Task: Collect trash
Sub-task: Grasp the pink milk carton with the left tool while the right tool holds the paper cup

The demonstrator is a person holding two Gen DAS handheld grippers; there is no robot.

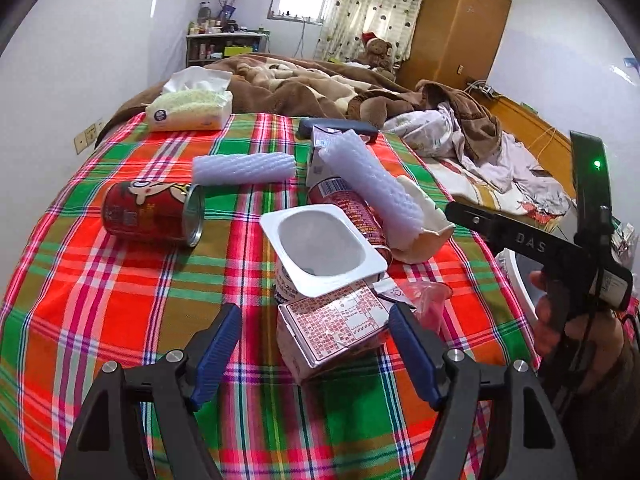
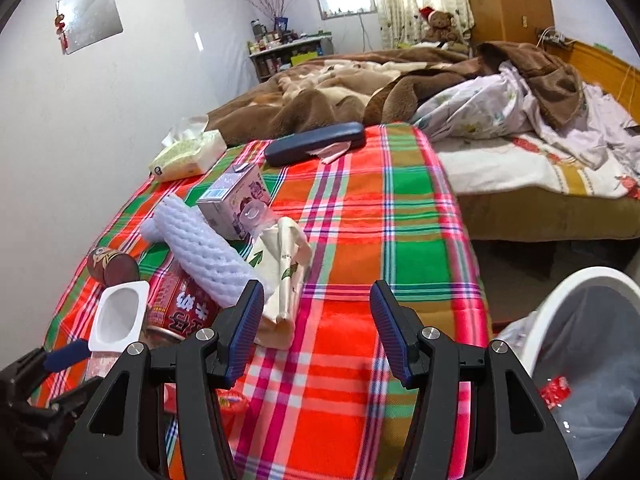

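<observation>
Two claws are hanging wide over the plaid cloth point(image 1: 120, 300). Left claw point(image 1: 314, 344) is sitting around a pink carton point(image 1: 332, 332), pads not touching it yet. Right claw point(image 2: 316, 332) is holding nothing, with a paper bag point(image 2: 280, 280) just beside its left finger and the bin point(image 2: 580, 344) off to its right.

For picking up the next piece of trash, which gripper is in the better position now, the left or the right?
Probably the left. The left gripper is open with the flattened pink carton lying right between its fingers. The right gripper is open over bare plaid cloth, beside the white bin.
</observation>
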